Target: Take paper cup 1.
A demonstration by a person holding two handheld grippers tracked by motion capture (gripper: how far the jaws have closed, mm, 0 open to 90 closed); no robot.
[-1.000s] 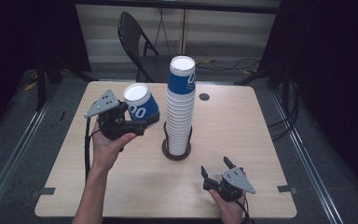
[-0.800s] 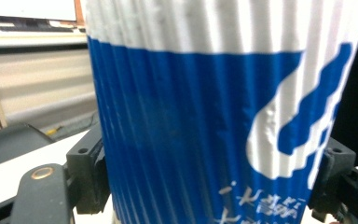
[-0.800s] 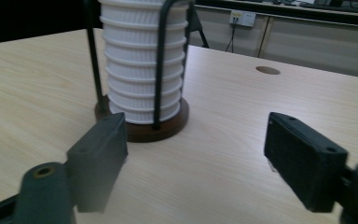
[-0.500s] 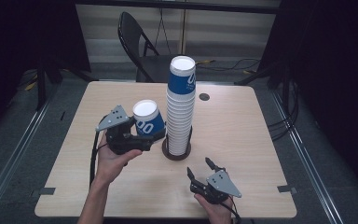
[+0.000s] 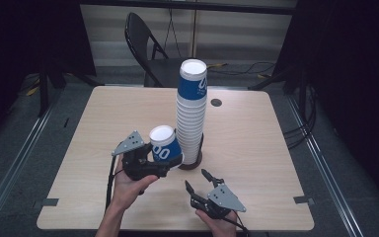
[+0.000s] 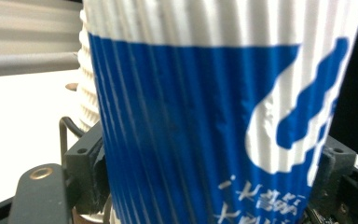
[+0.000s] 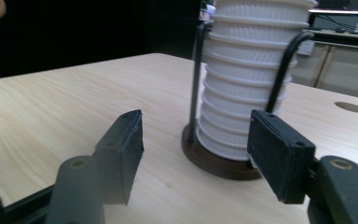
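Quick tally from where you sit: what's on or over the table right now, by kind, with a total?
Cup stacks in a holder: 1, the tall stack on its dark round base; cups in it too many to count.
Loose cups: 1, the blue-and-white cup clamped in the left gripper.
Grippers: 2, the right gripper open and holding nothing.
Total: 4.

light wood table (image 5: pixel 103 113), round hole (image 5: pixel 216 102) nr far edge; cup stack (image 5: pixel 191 113) in dark-based holder (image 5: pixel 196 160), centre.
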